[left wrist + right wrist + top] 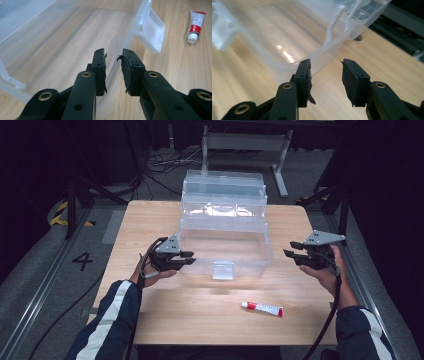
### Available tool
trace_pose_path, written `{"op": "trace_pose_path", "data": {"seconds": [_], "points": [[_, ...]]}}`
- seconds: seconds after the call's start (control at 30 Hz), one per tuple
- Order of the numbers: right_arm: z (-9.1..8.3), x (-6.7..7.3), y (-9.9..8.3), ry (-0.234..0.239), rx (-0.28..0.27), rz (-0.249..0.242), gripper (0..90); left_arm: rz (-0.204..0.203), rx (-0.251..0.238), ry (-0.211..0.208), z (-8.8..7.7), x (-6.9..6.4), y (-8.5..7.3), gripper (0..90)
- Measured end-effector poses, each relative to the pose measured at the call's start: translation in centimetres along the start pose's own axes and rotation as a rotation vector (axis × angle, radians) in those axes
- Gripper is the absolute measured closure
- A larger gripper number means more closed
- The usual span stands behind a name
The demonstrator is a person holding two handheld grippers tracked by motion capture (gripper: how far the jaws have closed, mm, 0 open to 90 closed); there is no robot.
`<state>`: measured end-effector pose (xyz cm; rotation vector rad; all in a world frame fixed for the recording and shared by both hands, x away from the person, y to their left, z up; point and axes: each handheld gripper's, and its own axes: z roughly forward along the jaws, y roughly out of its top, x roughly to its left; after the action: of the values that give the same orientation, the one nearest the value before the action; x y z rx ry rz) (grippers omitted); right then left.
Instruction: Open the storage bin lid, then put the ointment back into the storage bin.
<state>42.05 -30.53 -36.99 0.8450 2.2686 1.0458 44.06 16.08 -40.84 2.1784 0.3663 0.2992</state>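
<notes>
The clear plastic box (225, 247) sits mid-frame. The left gripper (113, 60) straddles its front wall (117, 62), jaws narrowly parted; whether the pads press is unclear. The right gripper (325, 65) is open and empty beside the rim (317, 53). The light box could slide or tip if pulled one-sidedly. The tube (262, 308) lies lower right.

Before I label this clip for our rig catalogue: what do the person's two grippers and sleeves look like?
Both the left gripper and the right gripper are black, each with two flat jaws, brass-coloured pivot rings and worn, ragged pads. A grey three-cornered plate sits on top of each. A black cable trails from the right one. The sleeves are dark navy with a white stripe.
</notes>
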Motion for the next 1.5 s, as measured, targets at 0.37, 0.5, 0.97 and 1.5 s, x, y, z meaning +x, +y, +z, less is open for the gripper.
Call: {"op": "trace_pose_path", "data": {"seconds": [0.37,0.5,0.97,1.5], "points": [[1.4,3.6,-2.2,0.152,0.086,-0.038,55.4,0.013,0.012,0.009,0.0,-0.1,0.1,73.7],[1.9,5.0,-2.6,0.210,0.110,-0.064,55.1,0.013,0.012,0.010,0.0,-0.1,0.1,73.6],[3.8,9.0,-4.2,0.377,0.247,-0.201,50.0,0.024,0.016,0.015,0.0,-0.2,0.1,73.5],[3.3,10.5,-4.9,0.437,0.286,-0.250,46.7,0.058,0.075,0.070,0.1,-1.0,0.7,70.5]]}}
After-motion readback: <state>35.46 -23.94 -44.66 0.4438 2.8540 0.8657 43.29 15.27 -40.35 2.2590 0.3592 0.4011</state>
